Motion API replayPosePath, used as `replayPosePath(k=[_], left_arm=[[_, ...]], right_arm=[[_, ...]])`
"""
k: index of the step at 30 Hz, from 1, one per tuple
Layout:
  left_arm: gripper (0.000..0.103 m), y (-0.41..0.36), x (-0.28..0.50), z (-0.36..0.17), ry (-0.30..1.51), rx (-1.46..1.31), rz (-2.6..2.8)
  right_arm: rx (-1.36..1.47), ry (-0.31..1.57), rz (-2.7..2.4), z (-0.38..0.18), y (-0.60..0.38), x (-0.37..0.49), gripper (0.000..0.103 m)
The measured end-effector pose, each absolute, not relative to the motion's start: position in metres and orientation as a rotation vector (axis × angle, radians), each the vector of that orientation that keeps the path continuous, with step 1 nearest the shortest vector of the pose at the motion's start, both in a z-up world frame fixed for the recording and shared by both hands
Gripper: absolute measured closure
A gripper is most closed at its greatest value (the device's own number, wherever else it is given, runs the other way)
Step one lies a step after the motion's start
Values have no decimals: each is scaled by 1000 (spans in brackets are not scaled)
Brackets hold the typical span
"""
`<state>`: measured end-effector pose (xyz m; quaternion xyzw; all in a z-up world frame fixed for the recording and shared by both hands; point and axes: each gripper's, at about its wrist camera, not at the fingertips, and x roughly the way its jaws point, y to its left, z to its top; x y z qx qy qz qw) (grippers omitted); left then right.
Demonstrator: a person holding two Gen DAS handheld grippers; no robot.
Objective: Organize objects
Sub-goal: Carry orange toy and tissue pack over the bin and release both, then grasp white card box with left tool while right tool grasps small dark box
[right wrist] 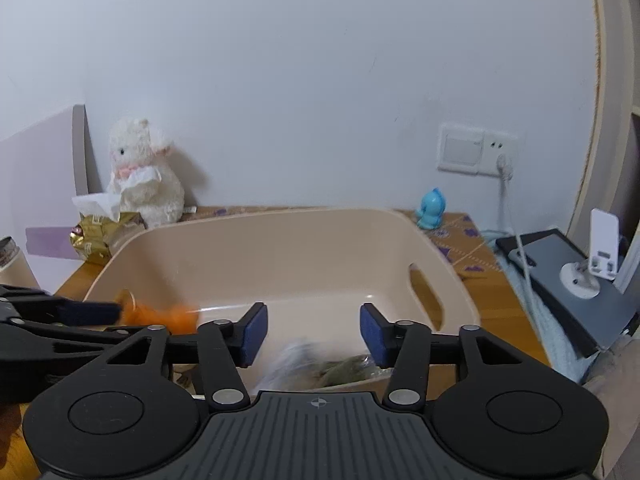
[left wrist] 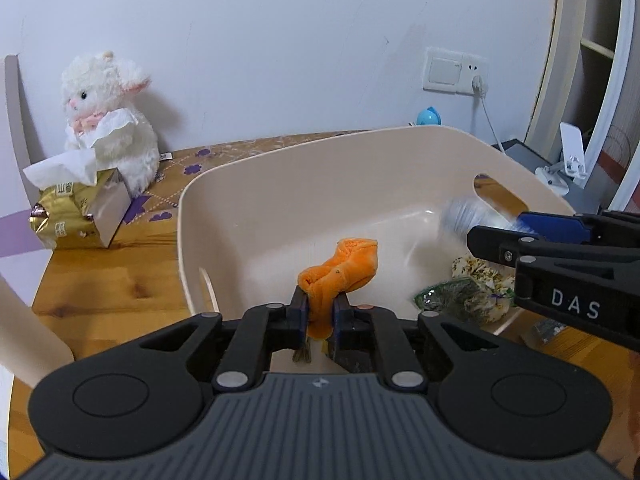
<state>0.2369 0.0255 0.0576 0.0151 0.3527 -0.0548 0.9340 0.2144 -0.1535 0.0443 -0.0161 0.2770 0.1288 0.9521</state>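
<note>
A beige plastic bin with handle slots stands on the wooden table; it also shows in the right wrist view. My left gripper is shut on an orange plush toy and holds it over the bin's near rim. My right gripper is open over the bin. A blurred clear packet is in the air just below it, seen from the left as a pale blur. A floral pouch and a green packet lie in the bin's right corner.
A white plush lamb and a gold tissue pack sit at the back left. A small blue figure stands by the wall socket. A dark tablet with a white stand is at the right. A beige cylinder is near left.
</note>
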Motion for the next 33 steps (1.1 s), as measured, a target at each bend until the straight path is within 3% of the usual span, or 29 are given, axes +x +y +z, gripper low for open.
replayPosePath(k=[1,3,5,12,22,33], left_arm=[[72,26,234,61,719,24,-113],[39,26,225,70,698,16,-104],[28,25,213,79,668,22,-93],[17,15,179,95,667,15,-115],[15,-22,152,59,750,-1,-164],[13,-62,189,4,824,-41,-155]], right_arm=[[-33,551,259,48,-158,209,43],[-38,527,250,54,-167,199,37],[-49,512,236,58,-178,189,34],[-109,551,167,47,-223,167,29],[-158,670,111,3,-260,168,28],[-162,755,100,-38,-272,179,26]])
